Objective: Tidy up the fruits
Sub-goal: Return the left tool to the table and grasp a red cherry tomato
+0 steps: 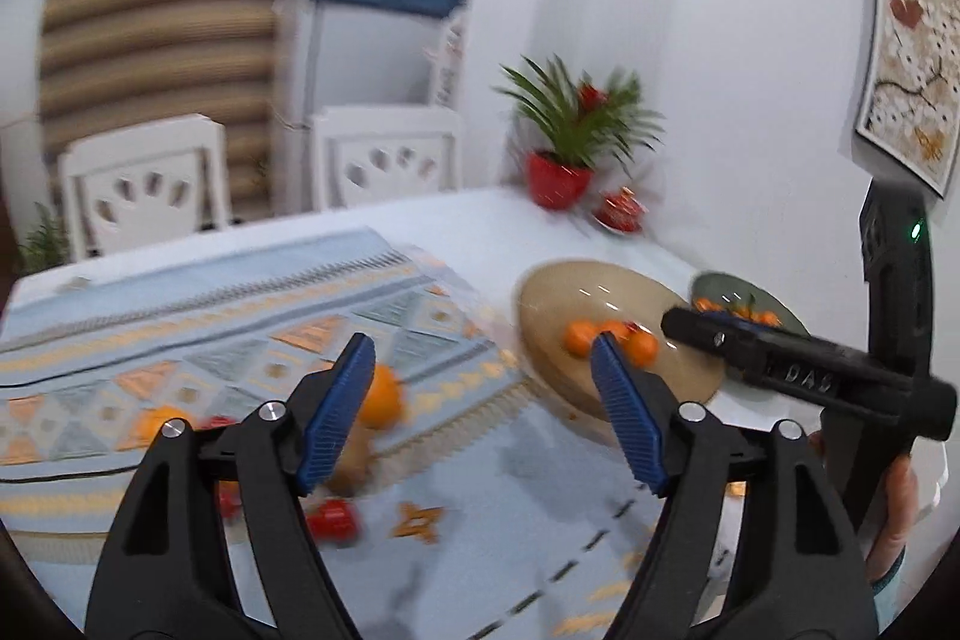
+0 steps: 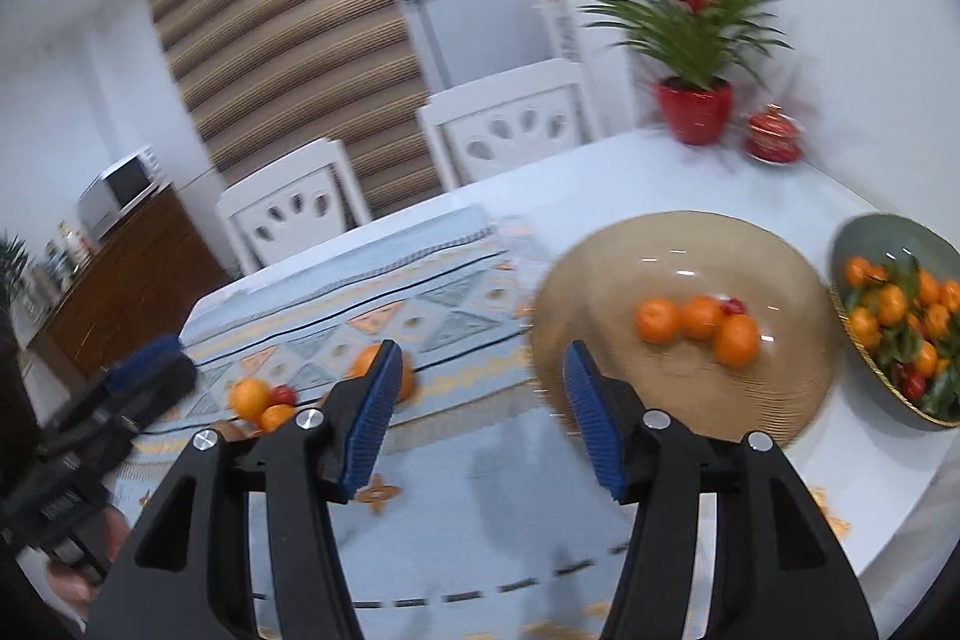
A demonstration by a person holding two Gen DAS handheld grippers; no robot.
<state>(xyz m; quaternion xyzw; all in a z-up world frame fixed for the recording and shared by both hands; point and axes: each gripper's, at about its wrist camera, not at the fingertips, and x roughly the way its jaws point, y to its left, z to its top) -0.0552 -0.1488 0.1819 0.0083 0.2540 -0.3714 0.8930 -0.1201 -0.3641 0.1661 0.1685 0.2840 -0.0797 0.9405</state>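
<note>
The loose fruit is on the patterned cloth [image 2: 384, 304]: an orange [image 2: 366, 361] sitting just behind the right gripper's [image 2: 480, 388] left finger, plus a small cluster of oranges [image 2: 255, 400] with something small and red [image 2: 283, 393] further left. Three more oranges [image 2: 699, 322] already sit in the tan plate [image 2: 600, 280], and the green bowl [image 2: 888, 235] beside it is full of leafy ones.

Handling-wise, I'd guess these are light, round and a bit squishy (so they'll roll if nudged). Best bet is pinching across the widest part, gently enough not to bruise the skin.

Both sets of fingers are spread wide with nothing between them. The left gripper [image 1: 480, 388] hovers over the cloth with an orange [image 1: 384, 394] behind its left finger and red bits [image 1: 333, 517] below. Everything's on the white desk [image 2: 600, 172], and the frames are pretty motion-blurred.
</note>
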